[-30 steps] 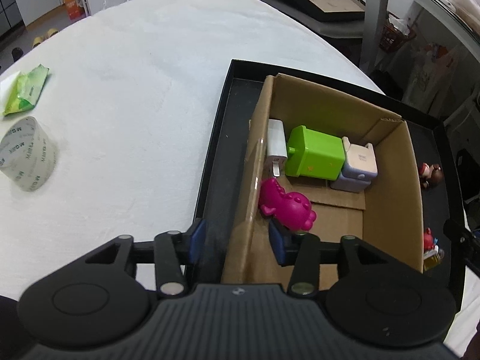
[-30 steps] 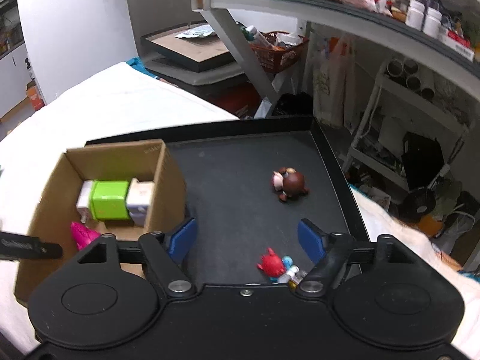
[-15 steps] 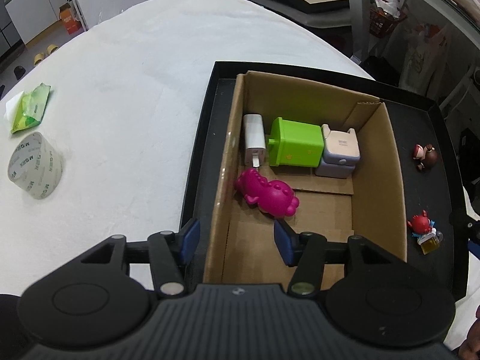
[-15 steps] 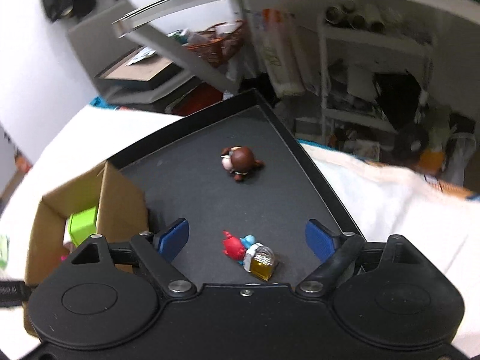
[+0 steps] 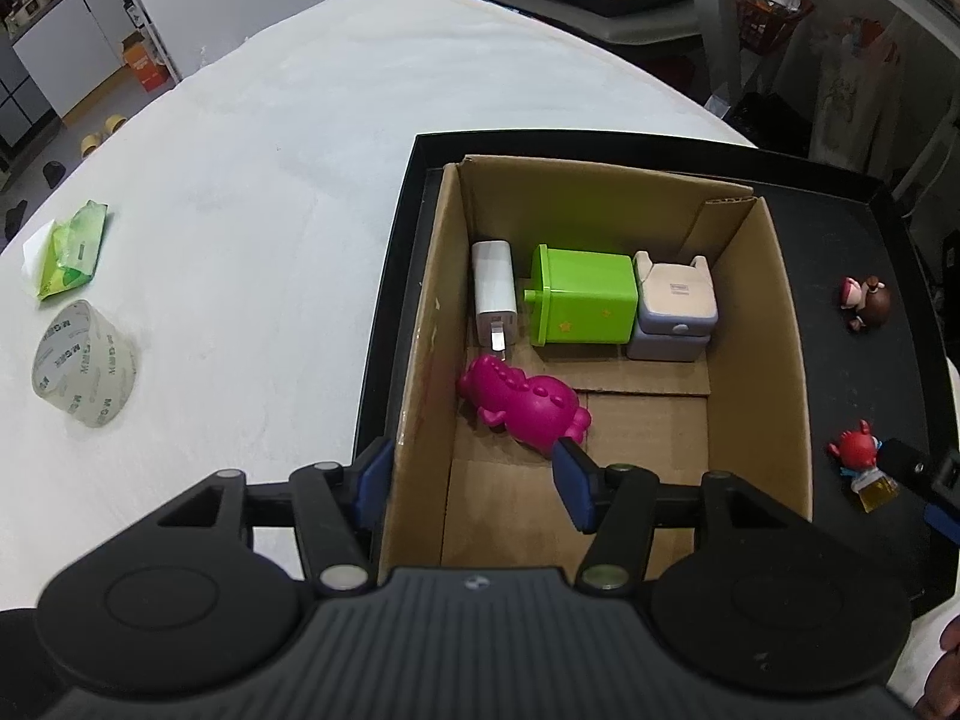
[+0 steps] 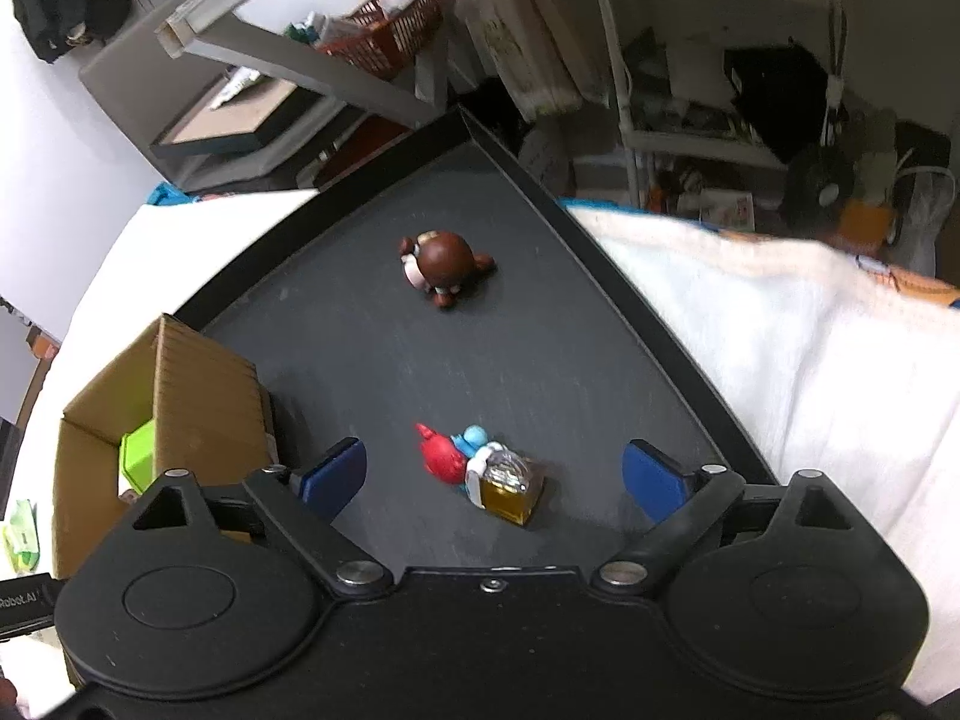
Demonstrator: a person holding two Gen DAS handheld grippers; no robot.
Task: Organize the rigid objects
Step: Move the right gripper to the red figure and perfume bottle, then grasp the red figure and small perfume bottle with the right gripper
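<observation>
White cloth fills the upper left of the left wrist view, with a tape roll (image 5: pixel 84 363) and a green packet (image 5: pixel 69 249) at the far left. Since a second ago the left gripper (image 5: pixel 474 480) has let go of the box (image 5: pixel 780 360) wall: its blue pads now straddle that corrugated wall apart from it, jaws opening. So the box looks placed on the black tray (image 5: pixel 900 192). Inside lie a glossy magenta dino (image 5: pixel 522 402), a white charger (image 5: pixel 493 291), a green bin (image 5: pixel 582 297) and a pale toy chair (image 5: pixel 675 309).

Right wrist view: the right gripper (image 6: pixel 495 474) has dropped closer over the matte tray (image 6: pixel 360 348), jaws opening wide, empty. Between the pads, lower centre, lies the red figurine (image 6: pixel 444 459) touching a small amber glass bottle (image 6: pixel 510 489); a round brown figurine (image 6: pixel 447 264) sits above, well apart. These are probably next for boxing.
</observation>
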